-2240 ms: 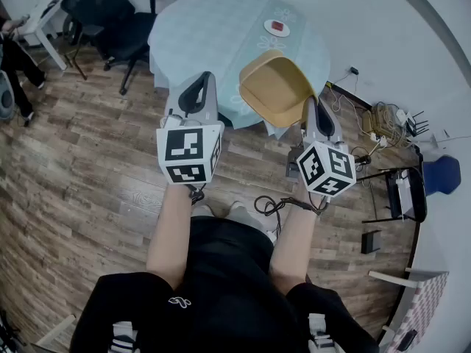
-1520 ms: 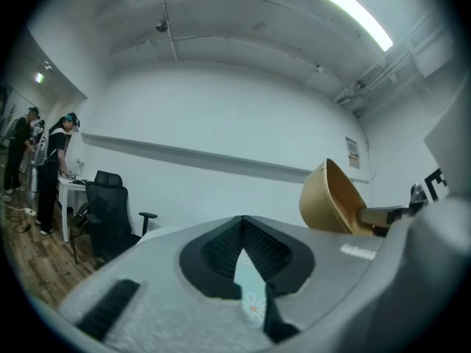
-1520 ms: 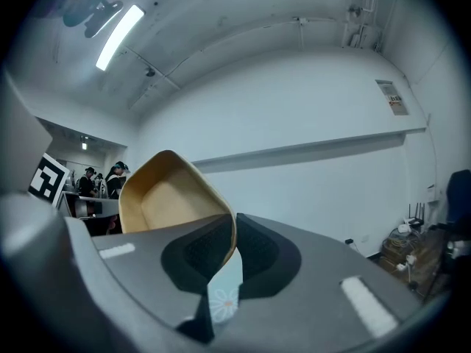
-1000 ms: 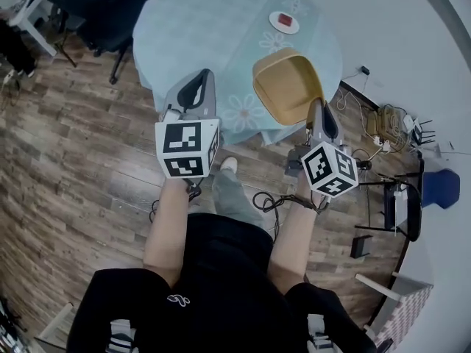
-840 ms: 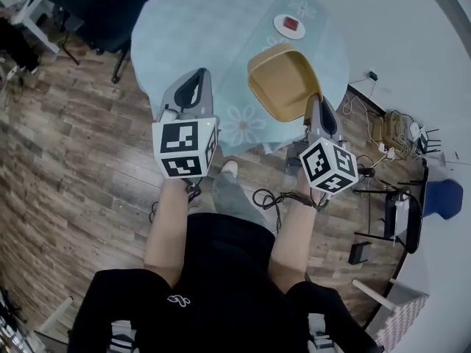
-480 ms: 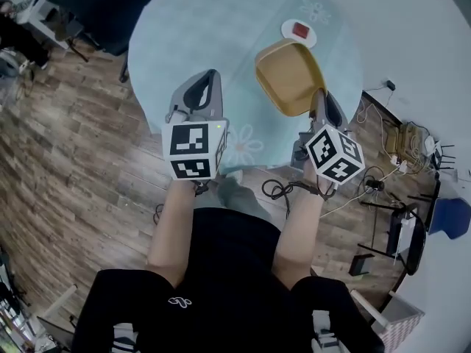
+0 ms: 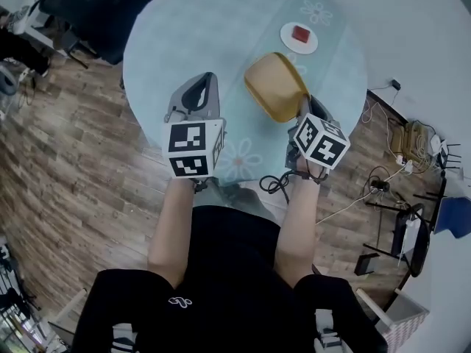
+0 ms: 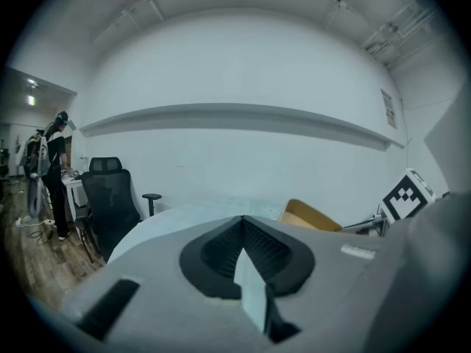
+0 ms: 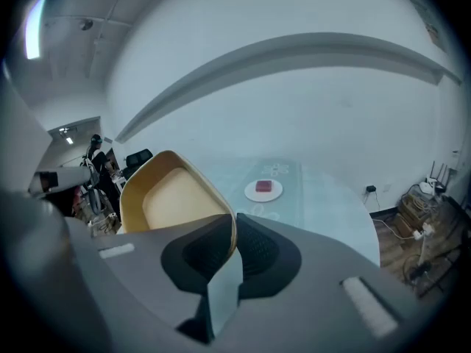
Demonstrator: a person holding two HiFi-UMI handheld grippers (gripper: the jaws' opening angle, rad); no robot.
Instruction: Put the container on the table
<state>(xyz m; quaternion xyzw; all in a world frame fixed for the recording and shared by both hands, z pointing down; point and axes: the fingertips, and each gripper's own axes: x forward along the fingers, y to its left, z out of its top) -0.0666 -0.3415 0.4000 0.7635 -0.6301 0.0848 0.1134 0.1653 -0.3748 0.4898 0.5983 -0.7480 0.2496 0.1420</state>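
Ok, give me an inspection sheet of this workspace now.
Surface: round table, pale blue flowered cloth.
Job's things: tan container, tilted, held over the table's near side.
Clutter: plate with a red item on it.
Grippers: right tongs shut on the container's rim; left tongs shut, empty.
Cables: tangle of cables on the floor at right.
Surroundings: wood floor, black chair.

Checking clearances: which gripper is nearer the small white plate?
Right. The right gripper, shut on the yellow container, is just short of the plate; the left gripper is farther off, leftward.
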